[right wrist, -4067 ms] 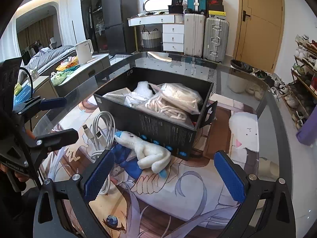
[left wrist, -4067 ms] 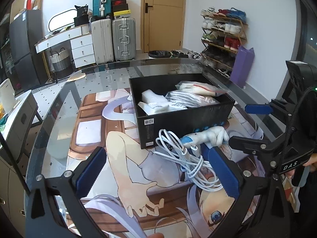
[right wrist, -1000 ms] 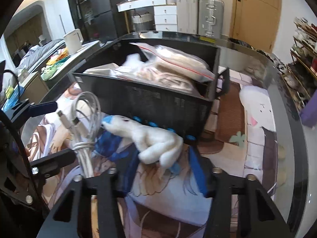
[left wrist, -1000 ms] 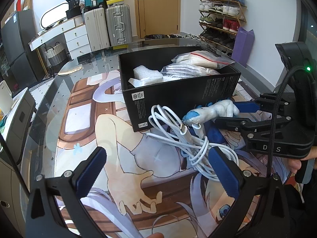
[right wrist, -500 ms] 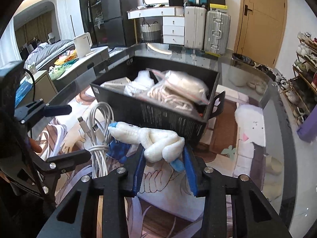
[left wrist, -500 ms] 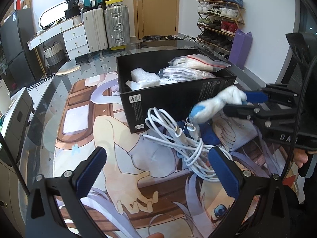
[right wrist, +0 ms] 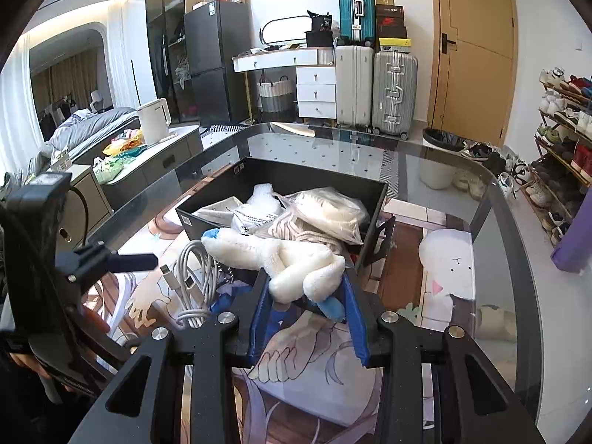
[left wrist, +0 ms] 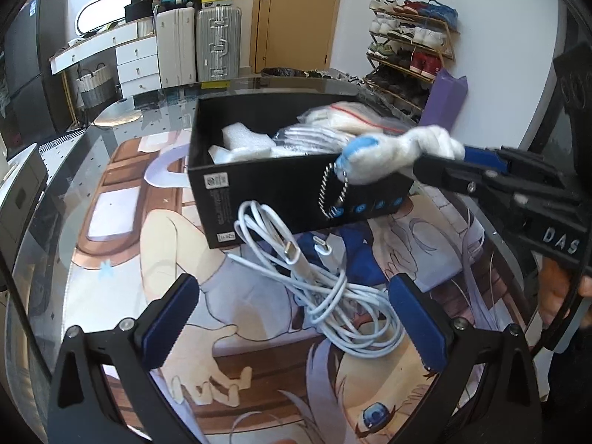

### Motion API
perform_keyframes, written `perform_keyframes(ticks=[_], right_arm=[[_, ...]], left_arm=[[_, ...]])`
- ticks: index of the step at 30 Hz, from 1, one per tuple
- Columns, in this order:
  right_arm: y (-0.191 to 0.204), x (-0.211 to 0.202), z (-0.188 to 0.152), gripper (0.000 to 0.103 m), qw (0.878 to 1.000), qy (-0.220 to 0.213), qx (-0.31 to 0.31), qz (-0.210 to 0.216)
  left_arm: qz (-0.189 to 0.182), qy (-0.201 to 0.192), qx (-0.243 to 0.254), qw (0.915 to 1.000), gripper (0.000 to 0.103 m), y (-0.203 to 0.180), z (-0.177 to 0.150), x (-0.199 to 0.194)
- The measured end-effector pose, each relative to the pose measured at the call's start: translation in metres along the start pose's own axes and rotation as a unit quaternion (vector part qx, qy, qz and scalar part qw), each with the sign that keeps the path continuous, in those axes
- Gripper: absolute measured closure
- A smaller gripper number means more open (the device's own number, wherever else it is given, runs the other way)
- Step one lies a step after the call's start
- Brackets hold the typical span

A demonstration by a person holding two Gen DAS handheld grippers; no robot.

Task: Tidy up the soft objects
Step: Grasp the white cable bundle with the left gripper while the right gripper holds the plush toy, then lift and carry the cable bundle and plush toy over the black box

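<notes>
- White plush toy [right wrist: 281,262] with blue tips, clenched by its thick end in the right gripper [right wrist: 305,296]; it hangs off the table, its head at 10 o'clock from the pads, level with the near wall of the black box [right wrist: 373,199].
- In the left wrist view the toy [left wrist: 388,155] crosses the box's near rim at 2 o'clock; a bead chain [left wrist: 331,196] dangles from its blue end.
- Box already holds bagged soft goods [right wrist: 325,214] and white foam [left wrist: 244,138]; the free room looks scant.
- Left gripper [left wrist: 296,318] released, jaws wide, nothing between them; the white cable [left wrist: 325,288] lies coiled on the mat just ahead, at 12 o'clock.
- Step in hand, as I judge it: carry phase, toy lifted and heading for the box.
- Next move calls for height enough to clear the rim, then travel toward 12 o'clock over the bags before letting go.
- Watch the chain; it could snag the rim.
- Cable is likely the following pick, for the left side.
</notes>
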State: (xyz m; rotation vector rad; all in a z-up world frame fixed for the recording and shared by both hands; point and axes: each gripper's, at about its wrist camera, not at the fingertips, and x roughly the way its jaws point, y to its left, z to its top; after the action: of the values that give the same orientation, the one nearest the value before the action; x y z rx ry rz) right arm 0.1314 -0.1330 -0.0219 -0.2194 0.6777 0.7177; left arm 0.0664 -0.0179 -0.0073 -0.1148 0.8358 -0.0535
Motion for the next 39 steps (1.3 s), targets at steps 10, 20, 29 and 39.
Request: perform_keyframes(ticks=[10, 20, 29, 39], right_arm=[[-0.002, -0.004, 0.001, 0.066, 1.000, -0.006, 0.004, -0.001], [-0.001, -0.007, 0.001, 0.066, 1.000, -0.011, 0.006, -0.002], [-0.002, -0.009, 0.001, 0.066, 1.000, -0.014, 0.006, -0.002], [-0.002, -0.009, 0.001, 0.066, 1.000, -0.013, 0.006, -0.001]], left_arm=[[-0.066, 0.012, -0.041, 0.9969, 0.047, 0.003, -0.010, 0.011], [-0.084, 0.002, -0.036, 0.9958, 0.068, 0.003, -0.010, 0.000], [-0.089, -0.003, -0.024, 0.9957, 0.084, 0.001, -0.007, -0.006], [-0.080, 0.006, -0.016, 0.9967, 0.055, -0.003, -0.006, -0.003]])
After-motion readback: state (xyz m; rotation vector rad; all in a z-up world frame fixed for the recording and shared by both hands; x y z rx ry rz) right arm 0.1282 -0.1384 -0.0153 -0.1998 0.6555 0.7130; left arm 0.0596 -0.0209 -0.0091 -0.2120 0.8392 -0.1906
